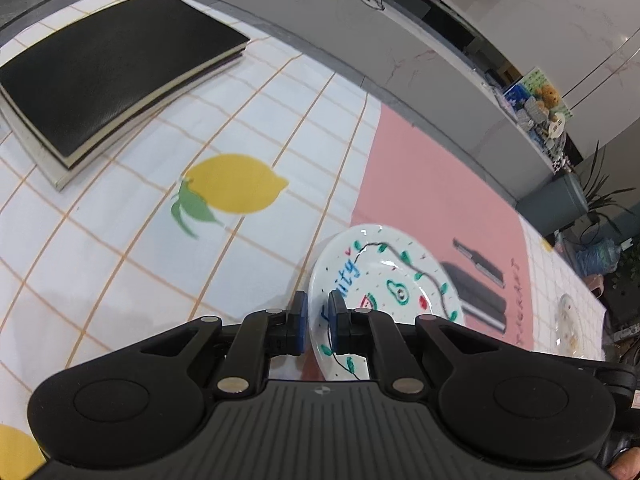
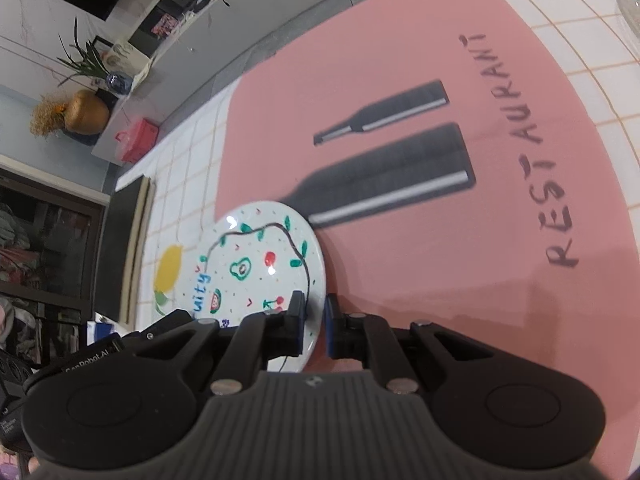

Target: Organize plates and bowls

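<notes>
Left wrist view: the left gripper point(image 1: 318, 322) has its blue pads clamped on the near left rim of a white plate point(image 1: 390, 280) painted with fruit and a green vine. The plate sits where the white checked tablecloth point(image 1: 100, 240) meets its pink panel point(image 1: 424, 184). A printed lemon point(image 1: 236, 184) lies on the cloth up and to the left of the plate, and a black-covered book point(image 1: 104, 68) lies farther off in the same direction, well apart from the plate. Printed dark bottles point(image 1: 480, 288) show just right of the plate, and a clear glass dish point(image 1: 570, 326) rests far to the plate's right.

Right wrist view: the right gripper point(image 2: 314, 322) has its fingers closed on the opposite, right-hand rim of the same plate point(image 2: 256, 264). The pink panel point(image 2: 400, 60) spreads above and right of the plate, bearing the bottles point(image 2: 384, 176) and the word RESTAURANT. The lemon point(image 2: 170, 266) shows just left of the plate, with the book point(image 2: 120, 240) beyond it. The left gripper's black body point(image 2: 160, 330) appears at the plate's lower left edge.
</notes>
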{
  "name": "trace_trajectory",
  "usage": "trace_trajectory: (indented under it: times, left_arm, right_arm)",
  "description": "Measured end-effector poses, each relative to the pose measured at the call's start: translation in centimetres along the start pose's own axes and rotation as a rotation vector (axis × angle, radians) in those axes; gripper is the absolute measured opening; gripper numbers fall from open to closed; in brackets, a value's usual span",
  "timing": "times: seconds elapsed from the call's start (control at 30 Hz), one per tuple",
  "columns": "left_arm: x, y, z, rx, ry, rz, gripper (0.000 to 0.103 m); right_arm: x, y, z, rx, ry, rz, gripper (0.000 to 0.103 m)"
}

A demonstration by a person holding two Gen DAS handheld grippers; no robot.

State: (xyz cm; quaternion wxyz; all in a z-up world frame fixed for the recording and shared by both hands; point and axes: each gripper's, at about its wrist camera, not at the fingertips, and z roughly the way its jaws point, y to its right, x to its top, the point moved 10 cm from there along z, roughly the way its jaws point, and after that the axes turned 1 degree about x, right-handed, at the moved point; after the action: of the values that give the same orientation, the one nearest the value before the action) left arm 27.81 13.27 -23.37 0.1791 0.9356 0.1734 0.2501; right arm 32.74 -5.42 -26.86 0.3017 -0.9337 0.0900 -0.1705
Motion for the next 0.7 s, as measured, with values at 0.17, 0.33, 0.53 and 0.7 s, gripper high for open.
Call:
trace_trajectory:
  times: [0.17,0.33,0.53,0.7]
  left_arm:
    - [-0.2,-0.4,0.2,-0.014,0.005,-0.014,0.014]
    - [0.2,-0.4,0.5,-0.027,0.015,-0.016,0.021]
    - [0.3,-0.3,0.6,-0.033,0.028,-0.014,0.022]
    - [0.3,-0.1,0.6,-0.010,0.031,0.001,0.015]
  right_arm:
    - [0.2,-0.1,0.1,0.030,-0.017,-0.020,0.016]
    - [0.6,-0.1,0.2,0.040,-0.012,-0.024,0.017]
    - [1.1,0.0,0.3,0.057,0.010,-0.003,0.016]
    - [1.0,0.3,0.3,0.035,0.023,0.010,0.007]
